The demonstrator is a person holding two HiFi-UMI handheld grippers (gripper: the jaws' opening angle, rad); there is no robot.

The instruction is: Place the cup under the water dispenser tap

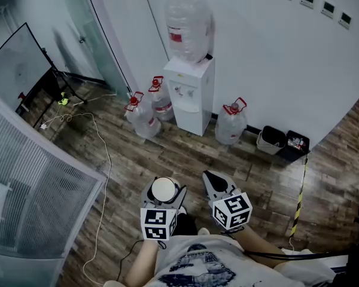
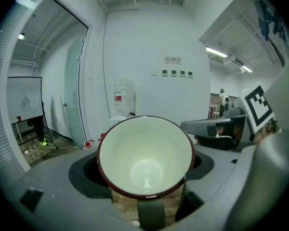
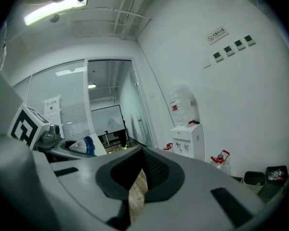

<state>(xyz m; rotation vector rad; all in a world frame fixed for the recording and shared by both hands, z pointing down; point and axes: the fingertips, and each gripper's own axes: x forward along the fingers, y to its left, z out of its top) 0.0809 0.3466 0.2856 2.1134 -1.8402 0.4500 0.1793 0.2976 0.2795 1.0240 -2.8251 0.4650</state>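
While your left gripper (image 1: 163, 191) clamps cup (image 2: 145, 158), right gripper (image 1: 214, 180) near-shut, empty: transport step; next, bring cup under dispenser tap (image 1: 180, 91).

The left gripper (image 1: 165, 191) squeezes a cup (image 2: 145, 155). Beside it, the right gripper (image 1: 214, 181) has its jaws pressed together, holding nothing.

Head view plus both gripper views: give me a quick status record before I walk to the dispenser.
cup: white inside, dark red rim, empty, upright
left gripper: shut on cup
right gripper: jaws together, nothing between
water dispenser: white, against the wall ahead, bottle on top
cup to taps: well apart, not yet placed
floor by dispenser: three water jugs, two bins
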